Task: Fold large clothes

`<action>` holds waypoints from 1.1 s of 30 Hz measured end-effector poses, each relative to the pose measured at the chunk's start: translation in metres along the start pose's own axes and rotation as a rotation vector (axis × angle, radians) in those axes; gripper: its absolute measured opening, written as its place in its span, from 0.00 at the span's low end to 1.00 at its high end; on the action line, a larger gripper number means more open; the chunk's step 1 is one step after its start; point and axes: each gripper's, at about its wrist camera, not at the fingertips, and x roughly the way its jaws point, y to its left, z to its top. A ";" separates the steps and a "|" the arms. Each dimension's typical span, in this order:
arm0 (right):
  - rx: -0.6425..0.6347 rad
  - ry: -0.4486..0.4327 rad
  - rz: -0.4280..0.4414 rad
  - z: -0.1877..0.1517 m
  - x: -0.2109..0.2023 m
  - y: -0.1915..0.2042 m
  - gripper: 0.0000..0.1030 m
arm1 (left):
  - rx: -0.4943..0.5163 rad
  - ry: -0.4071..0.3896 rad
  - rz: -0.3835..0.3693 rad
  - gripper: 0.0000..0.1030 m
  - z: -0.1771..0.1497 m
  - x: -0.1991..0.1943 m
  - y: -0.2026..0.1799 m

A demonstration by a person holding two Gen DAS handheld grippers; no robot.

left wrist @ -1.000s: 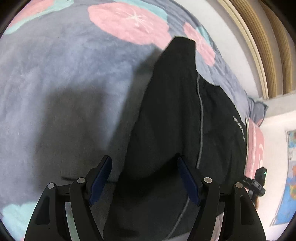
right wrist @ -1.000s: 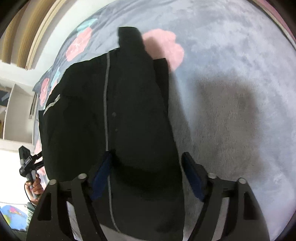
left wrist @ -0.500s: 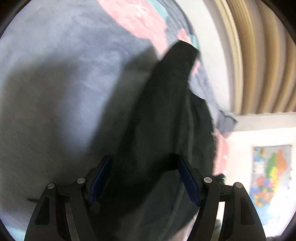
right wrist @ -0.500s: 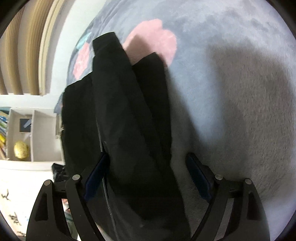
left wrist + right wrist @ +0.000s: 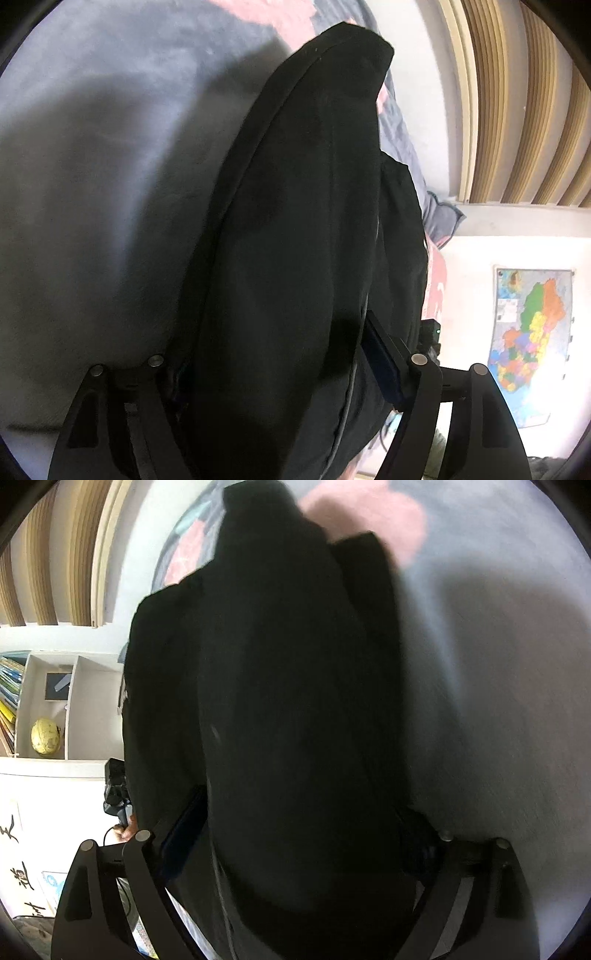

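— While the black garment (image 5: 295, 229) hangs lifted over the grey blanket (image 5: 92, 155) on the bed, where do the left tongs (image 5: 280, 369) stand?
— Spread wide, with the dark cloth draped between the two fingers; whether they actually pinch it, I cannot tell, since the fabric covers the left pad.
— And the right tongs (image 5: 299, 834)?
— Much the same: fingers far apart, the garment (image 5: 288, 701) filling the gap and hiding the right pad. A grip cannot be confirmed.
— Anything around it?
— Pink patches on the blanket (image 5: 498, 664), a map (image 5: 532, 332) on the wall, and a shelf (image 5: 48, 709) with a yellowish globe (image 5: 45, 736).
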 end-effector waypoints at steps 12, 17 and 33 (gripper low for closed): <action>-0.067 0.034 0.014 0.011 0.020 0.011 0.80 | 0.056 0.002 -0.005 0.67 0.001 0.023 -0.022; -0.091 -0.005 -0.026 0.001 0.020 0.024 0.60 | 0.127 -0.107 0.111 0.51 -0.013 0.022 -0.048; -0.369 -0.173 -0.024 -0.099 -0.071 0.134 0.35 | 0.326 -0.289 0.019 0.38 -0.181 -0.066 -0.186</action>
